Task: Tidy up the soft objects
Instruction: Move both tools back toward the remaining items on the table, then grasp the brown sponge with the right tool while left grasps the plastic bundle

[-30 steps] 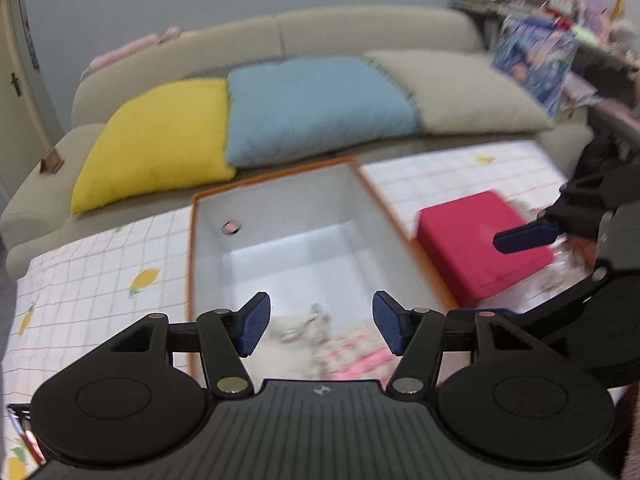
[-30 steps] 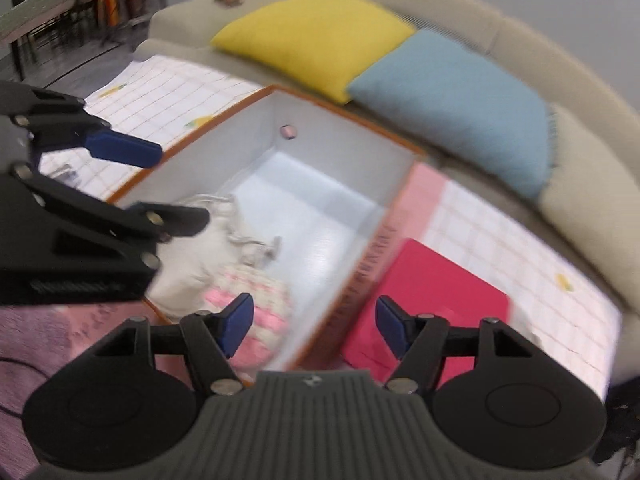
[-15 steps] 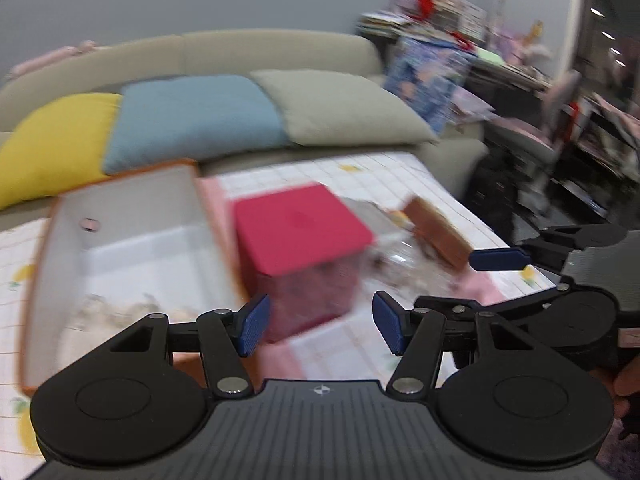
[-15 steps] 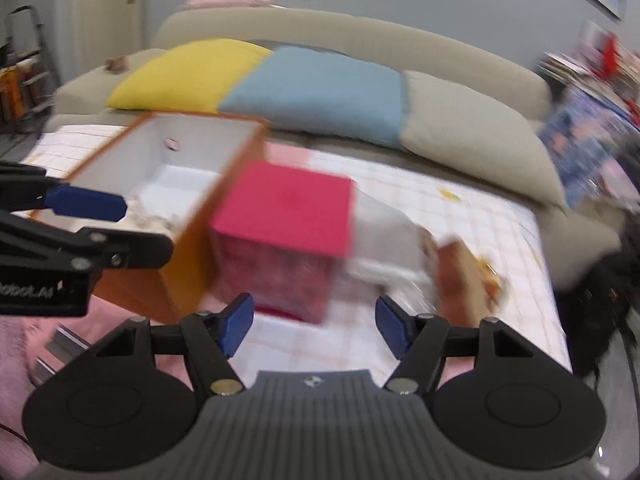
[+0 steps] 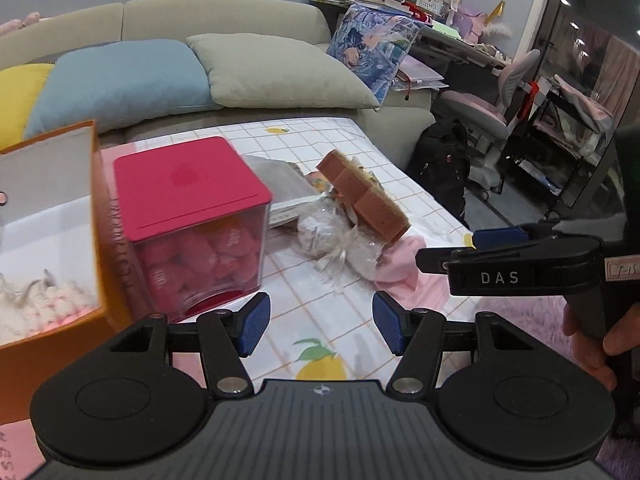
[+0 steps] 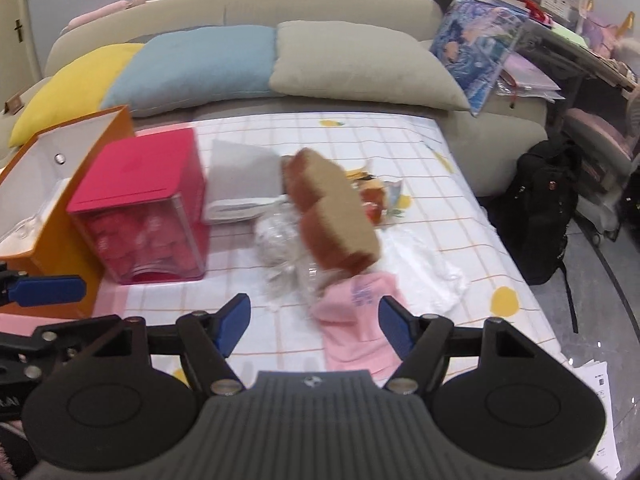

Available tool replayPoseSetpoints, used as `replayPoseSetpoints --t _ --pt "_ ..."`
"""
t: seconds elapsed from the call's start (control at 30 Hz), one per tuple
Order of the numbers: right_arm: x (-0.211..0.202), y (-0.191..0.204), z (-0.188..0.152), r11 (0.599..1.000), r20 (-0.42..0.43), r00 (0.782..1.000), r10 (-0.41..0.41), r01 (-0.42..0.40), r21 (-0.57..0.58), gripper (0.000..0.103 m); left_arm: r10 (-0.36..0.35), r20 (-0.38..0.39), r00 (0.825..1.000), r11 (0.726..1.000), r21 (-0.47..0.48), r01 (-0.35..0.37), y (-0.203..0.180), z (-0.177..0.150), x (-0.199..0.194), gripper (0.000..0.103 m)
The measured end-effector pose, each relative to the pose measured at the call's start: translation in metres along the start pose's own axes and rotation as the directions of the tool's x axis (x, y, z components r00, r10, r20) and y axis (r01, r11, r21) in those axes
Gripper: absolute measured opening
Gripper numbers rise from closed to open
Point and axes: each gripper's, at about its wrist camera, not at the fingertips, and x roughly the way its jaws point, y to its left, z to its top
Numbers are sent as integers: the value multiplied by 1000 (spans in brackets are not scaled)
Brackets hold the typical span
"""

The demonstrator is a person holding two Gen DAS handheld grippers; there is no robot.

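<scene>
A pile of soft things lies on the checked cloth: a brown toast-shaped plush (image 6: 332, 220) (image 5: 362, 196), a plastic-wrapped white item (image 6: 280, 240) (image 5: 324, 232), a pink garment (image 6: 360, 320) (image 5: 400, 264) and a grey folded cloth (image 6: 240, 176). An orange box (image 5: 100, 220) (image 6: 60, 216) at the left holds white and pink soft items (image 5: 36, 296). My right gripper (image 6: 314, 326) is open, just before the pink garment. My left gripper (image 5: 320, 326) is open and empty, above the cloth beside the red-lidded box (image 5: 192, 224) (image 6: 140, 208).
A sofa with yellow (image 6: 76, 84), blue (image 6: 192, 64) and grey cushions (image 6: 360, 60) stands behind the table. A black backpack (image 6: 544, 208) sits on the floor to the right, with a desk and a chair (image 5: 480, 108) beyond. Clear plastic (image 6: 424, 264) lies near the table's right edge.
Both grippers have swung right, from over the orange box to the pile of soft things beside the red-lidded box. Both stay open.
</scene>
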Motion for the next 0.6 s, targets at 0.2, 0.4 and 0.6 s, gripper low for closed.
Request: replayPoseSetpoints --t 0.2,0.4,0.6 --pt "16 -32 -3 998 1 1000 -18 18 55 70 -20 -15 1000 1000 13 20 -15 16 24 69" --pt "37 -33 11 999 51 998 48 -48 -11 70 46 -48 998 996 79 -42 -25 31 49 69" --pt "66 -22 29 994 80 994 77 -70 -88 71 74 -80 994 994 83 -67 -14 31 57 69"
